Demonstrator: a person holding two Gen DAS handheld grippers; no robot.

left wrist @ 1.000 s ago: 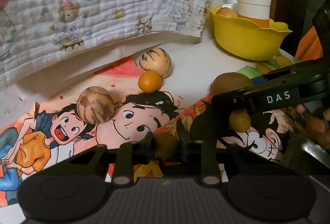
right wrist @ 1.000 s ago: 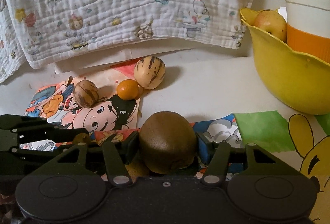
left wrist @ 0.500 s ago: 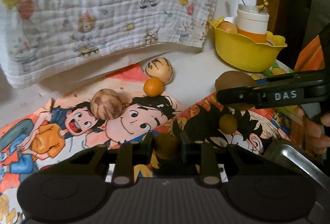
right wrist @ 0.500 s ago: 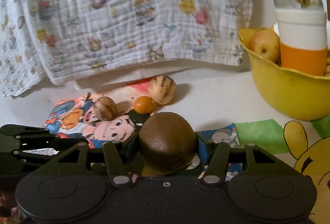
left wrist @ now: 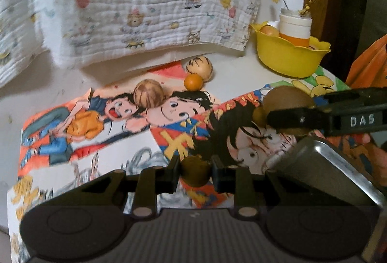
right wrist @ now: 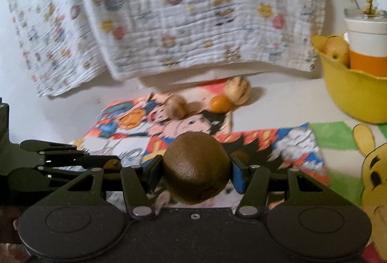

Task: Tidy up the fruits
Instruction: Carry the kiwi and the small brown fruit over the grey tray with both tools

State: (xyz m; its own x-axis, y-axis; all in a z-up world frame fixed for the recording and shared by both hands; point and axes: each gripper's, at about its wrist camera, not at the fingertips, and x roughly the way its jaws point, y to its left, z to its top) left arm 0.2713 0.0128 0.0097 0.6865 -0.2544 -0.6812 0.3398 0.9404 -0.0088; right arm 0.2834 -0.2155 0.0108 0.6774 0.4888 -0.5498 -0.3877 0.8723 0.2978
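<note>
My left gripper (left wrist: 195,167) is shut on a small round yellow-brown fruit (left wrist: 195,174), held above the cartoon mat (left wrist: 96,127). My right gripper (right wrist: 196,166) is shut on a brown kiwi (right wrist: 196,166); from the left wrist view it shows side-on at the right, with the kiwi (left wrist: 287,97) above its finger. Far right stands a yellow bowl (right wrist: 350,103) holding an apple (right wrist: 336,48) and a white-and-orange cup (right wrist: 366,45). A pale striped fruit (left wrist: 200,65), a small orange (left wrist: 193,82) and a brown striped fruit (left wrist: 148,96) lie on the table.
A printed white cloth (left wrist: 145,9) hangs across the back. Another small yellow-brown fruit (left wrist: 258,115) shows beside the right gripper's finger. A shiny metal part (left wrist: 326,166) fills the lower right of the left wrist view. A bear-print mat (right wrist: 372,166) lies at the right.
Both grippers have risen and drawn back from the table, each keeping its fruit. The loose fruits and the bowl now look smaller and farther away.
</note>
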